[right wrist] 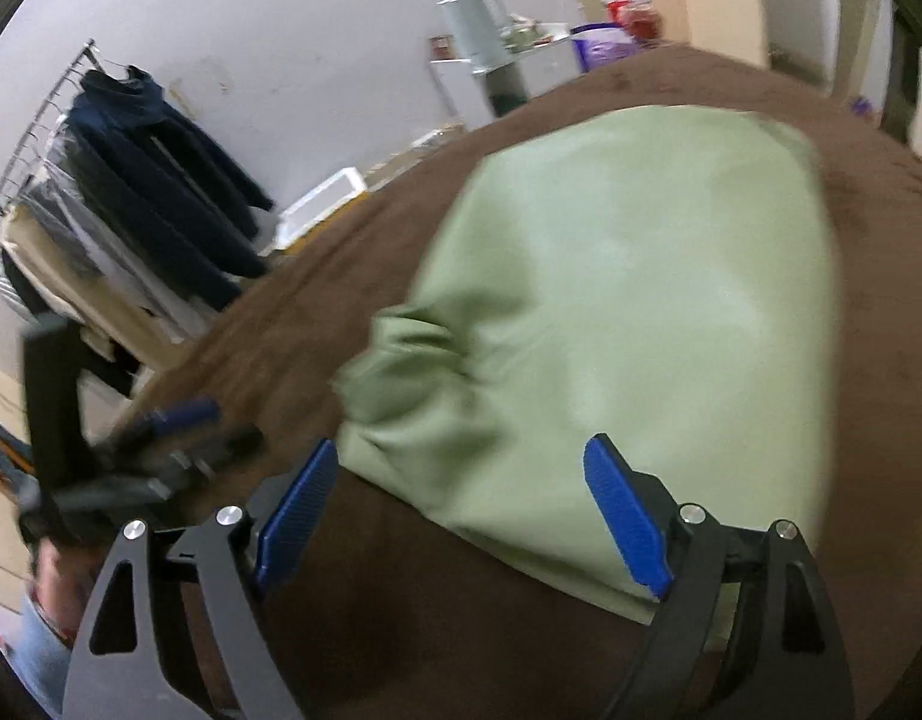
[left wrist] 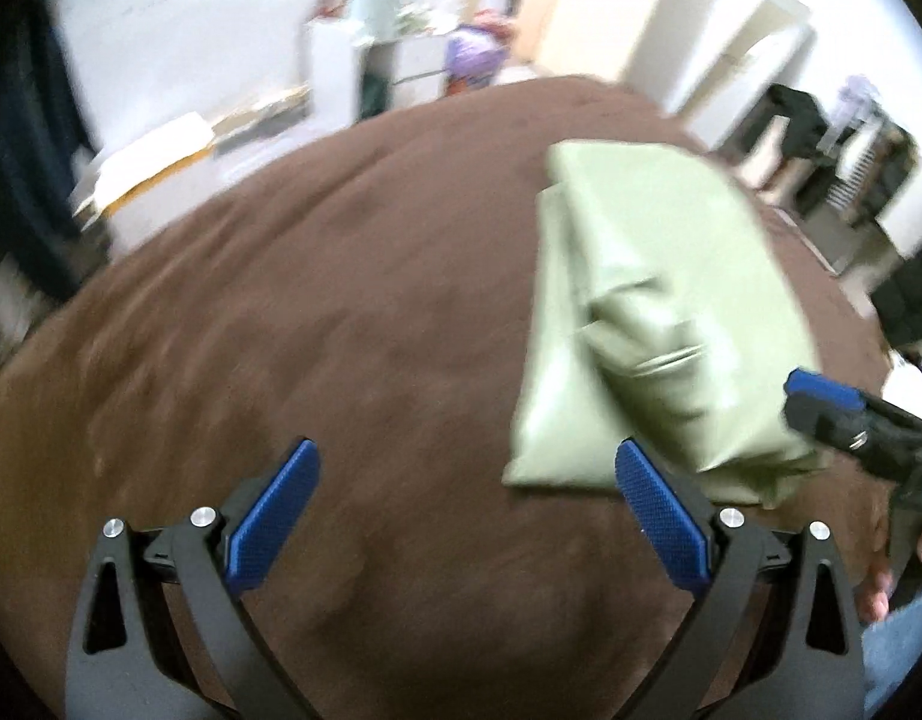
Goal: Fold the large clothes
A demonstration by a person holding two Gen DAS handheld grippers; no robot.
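The folded olive-green garment (right wrist: 628,312) lies on the brown bed cover (right wrist: 461,630), already in a thick rectangle with a bunched fold on its near left edge. The right gripper (right wrist: 466,516) hovers just before its near edge, jaws spread wide and holding nothing; the cloth lies ahead of them and reaches behind the right blue pad. The left gripper (left wrist: 463,516) is also released, over bare cover, and the garment (left wrist: 658,324) lies ahead and to the right of its jaws. A clothes rack with dark jackets (right wrist: 143,180) stands by the wall.
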